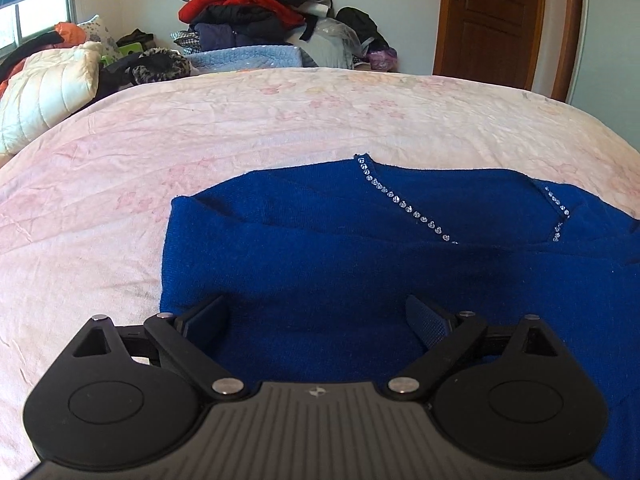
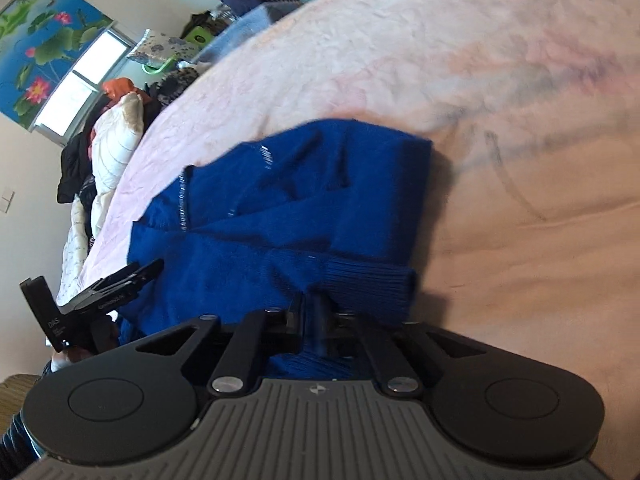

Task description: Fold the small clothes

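Note:
A blue knit sweater (image 1: pixel 304 240) with a rhinestone-trimmed neckline (image 1: pixel 400 200) lies partly folded on the pink bedspread (image 1: pixel 280 120). My left gripper (image 1: pixel 316 316) hovers over the sweater's near edge, jaws spread wide with nothing pinched between the pads. In the right wrist view the same sweater (image 2: pixel 304 208) is bunched, its ribbed hem (image 2: pixel 372 280) toward the camera. My right gripper (image 2: pixel 310 312) has its fingers close together, clamping a fold of blue fabric at that hem. The left gripper (image 2: pixel 132 276) shows at the sweater's left side, held by a hand (image 2: pixel 68 356).
A heap of red, black and dark clothes (image 1: pixel 256 12) is piled beyond the bed's far edge. A white quilted blanket (image 1: pixel 48 88) lies at the far left under a window (image 1: pixel 36 20). A brown wooden door (image 1: pixel 488 20) stands at the back right.

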Available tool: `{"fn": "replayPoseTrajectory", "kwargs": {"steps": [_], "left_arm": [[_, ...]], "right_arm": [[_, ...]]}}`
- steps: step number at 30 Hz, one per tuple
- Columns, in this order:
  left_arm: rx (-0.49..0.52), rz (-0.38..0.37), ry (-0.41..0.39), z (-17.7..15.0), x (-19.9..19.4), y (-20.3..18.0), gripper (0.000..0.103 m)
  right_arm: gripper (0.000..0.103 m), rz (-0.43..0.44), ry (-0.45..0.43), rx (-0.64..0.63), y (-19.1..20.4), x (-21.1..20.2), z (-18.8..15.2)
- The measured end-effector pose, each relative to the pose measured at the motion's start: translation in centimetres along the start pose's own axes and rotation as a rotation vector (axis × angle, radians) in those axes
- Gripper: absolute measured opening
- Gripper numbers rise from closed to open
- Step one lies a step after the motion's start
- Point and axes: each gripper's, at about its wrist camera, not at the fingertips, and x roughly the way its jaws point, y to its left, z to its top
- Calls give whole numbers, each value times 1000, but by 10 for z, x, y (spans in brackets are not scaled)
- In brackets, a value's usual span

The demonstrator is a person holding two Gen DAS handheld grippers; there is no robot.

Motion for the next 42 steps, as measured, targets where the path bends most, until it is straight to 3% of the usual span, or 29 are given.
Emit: {"fn": "replayPoseTrajectory", "kwargs": {"steps": [1, 3, 9, 12, 18, 24, 26, 30, 31, 34, 36, 39, 42], "left_arm": [[2, 0, -2, 0, 0, 0, 97], [4, 5, -5, 0, 0, -1, 98], [13, 25, 6, 2, -4, -1, 98], [27, 54, 9, 3, -13, -1, 98], [25, 87, -30, -3, -54, 11, 98], [-31, 82, -50, -30, -114, 36, 98], [-48, 62, -78, -45, -142, 45, 98], [-137, 57, -208, -89, -202, 67, 98], [-158, 51, -197, -99, -212, 72, 98], [-194, 37, -155, -129, -236, 86, 98], [-257, 46, -144, -153, -249, 97, 98], [-334, -4, -100, -182, -259, 113, 98], [-351, -4, -56, -206, -265, 116, 98]], "right_arm": [[47, 4, -9, -11, 5, -2, -1], [53, -4, -10, -31, 11, 0, -1], [41, -85, -19, -6, 9, 8, 1], [47, -109, -58, -43, 28, -7, -7], [56, -15, -105, -79, 60, -52, -49], [58, -8, -132, -103, 83, -95, -105], [61, -35, -177, -136, 91, -112, -128], [90, -124, -359, -240, 104, -142, -178], [97, -134, -414, -259, 104, -148, -191], [103, -133, -540, -269, 100, -160, -222], [102, -118, -485, -232, 94, -158, -228], [102, -49, -338, -71, 71, -146, -235], [89, -2, -216, 110, 44, -130, -243]]}}
